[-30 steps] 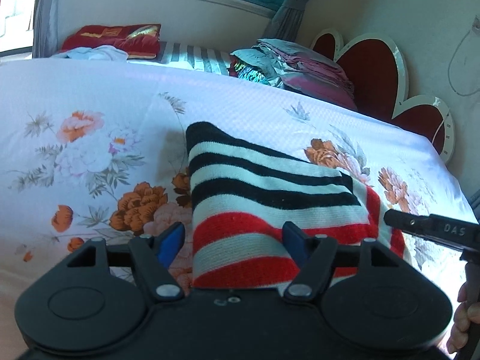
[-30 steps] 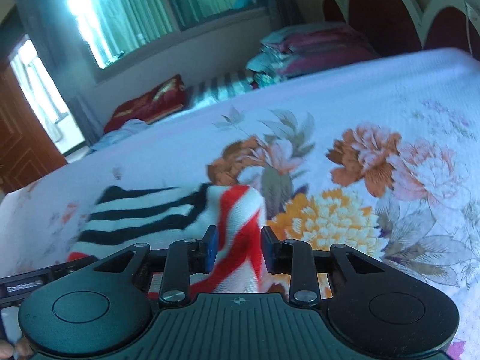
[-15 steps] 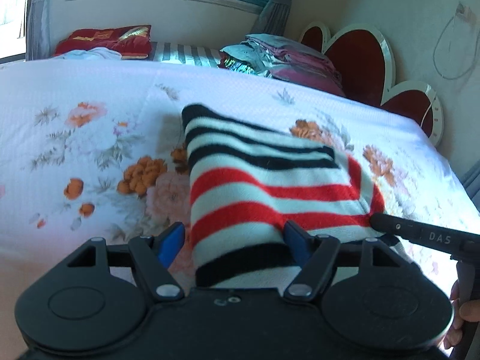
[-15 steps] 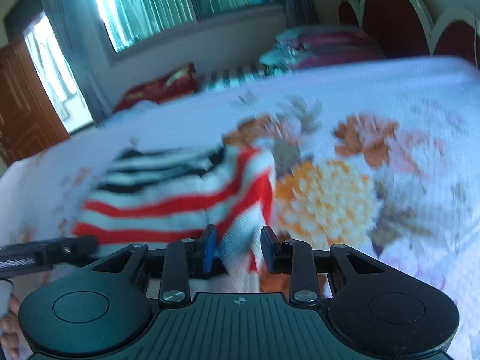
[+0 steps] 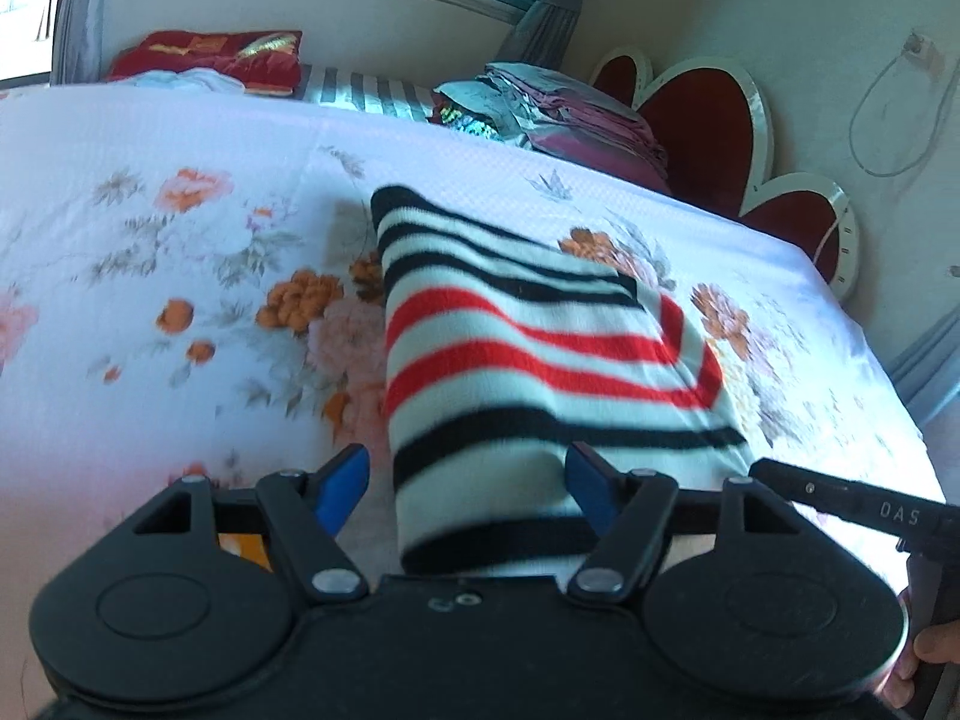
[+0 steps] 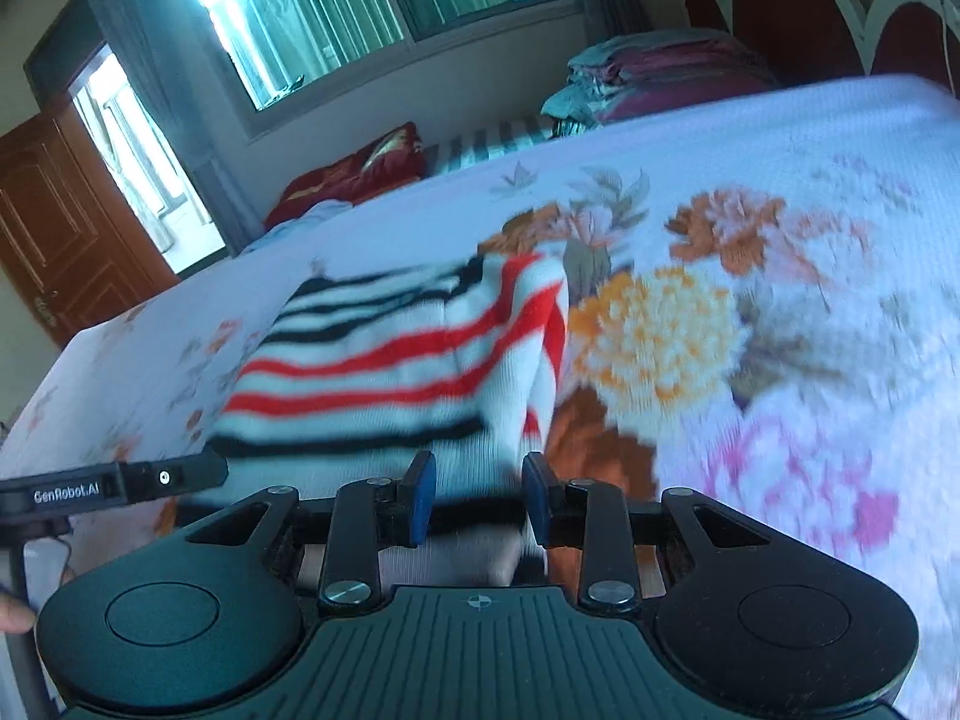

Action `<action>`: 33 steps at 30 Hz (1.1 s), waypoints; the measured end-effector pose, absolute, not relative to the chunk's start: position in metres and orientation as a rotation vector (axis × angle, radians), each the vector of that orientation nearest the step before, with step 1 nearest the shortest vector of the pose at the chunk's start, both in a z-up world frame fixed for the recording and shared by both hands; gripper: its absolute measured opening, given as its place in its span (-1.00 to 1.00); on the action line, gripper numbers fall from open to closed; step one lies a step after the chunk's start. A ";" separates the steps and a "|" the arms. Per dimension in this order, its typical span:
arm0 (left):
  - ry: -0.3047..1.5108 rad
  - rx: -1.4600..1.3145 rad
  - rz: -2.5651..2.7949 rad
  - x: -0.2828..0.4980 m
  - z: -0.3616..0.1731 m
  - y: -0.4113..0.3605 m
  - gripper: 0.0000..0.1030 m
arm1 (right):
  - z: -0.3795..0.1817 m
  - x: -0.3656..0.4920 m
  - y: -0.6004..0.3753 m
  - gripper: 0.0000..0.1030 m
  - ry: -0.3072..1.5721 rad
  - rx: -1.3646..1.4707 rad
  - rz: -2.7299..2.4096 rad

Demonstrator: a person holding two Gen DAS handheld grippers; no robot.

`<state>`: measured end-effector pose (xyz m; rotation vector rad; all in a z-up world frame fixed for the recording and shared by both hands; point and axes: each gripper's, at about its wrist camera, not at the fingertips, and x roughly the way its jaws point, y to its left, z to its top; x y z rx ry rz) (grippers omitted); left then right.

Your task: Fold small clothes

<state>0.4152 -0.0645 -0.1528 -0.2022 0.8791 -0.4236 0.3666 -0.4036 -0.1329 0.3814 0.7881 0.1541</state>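
A small knitted sweater (image 5: 528, 354) with black, red and white stripes lies folded on the flowered bedsheet (image 5: 180, 276). My left gripper (image 5: 468, 480) is open, its blue pads wide apart on either side of the sweater's near edge. In the right wrist view the sweater (image 6: 384, 360) lies left of centre. My right gripper (image 6: 477, 498) is open by a modest gap, with the sweater's near right corner lying between its pads. Each gripper's handle shows at the edge of the other's view.
The red heart-shaped headboard (image 5: 714, 120) stands at the right. Folded bedding (image 5: 576, 114) is stacked by it, and a red cushion (image 5: 210, 57) lies under the window. A wooden door (image 6: 54, 228) is at the left. The bed's right edge (image 5: 888, 384) is close.
Both grippers have pulled back toward me, so more of the sweater shows. The right gripper's pads have opened wider and no longer pinch the sweater's corner.
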 end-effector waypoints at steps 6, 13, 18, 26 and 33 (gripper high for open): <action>0.933 -0.230 -0.449 0.404 -0.175 -0.057 0.36 | -0.156 0.340 -0.408 -0.39 0.847 0.405 0.125; 0.940 -0.228 -0.440 0.399 -0.176 -0.056 0.38 | -0.158 0.333 -0.417 -0.38 0.854 0.477 0.130; 0.953 -0.223 -0.425 0.402 -0.175 -0.056 0.49 | -0.158 0.339 -0.427 -0.27 0.878 0.517 0.167; 0.930 -0.250 -0.409 0.426 -0.158 -0.066 0.69 | -0.144 0.372 -0.445 0.26 0.824 0.578 0.171; 0.979 -0.300 -0.434 0.455 -0.172 -0.080 0.69 | -0.164 0.418 -0.456 0.39 0.874 0.682 0.207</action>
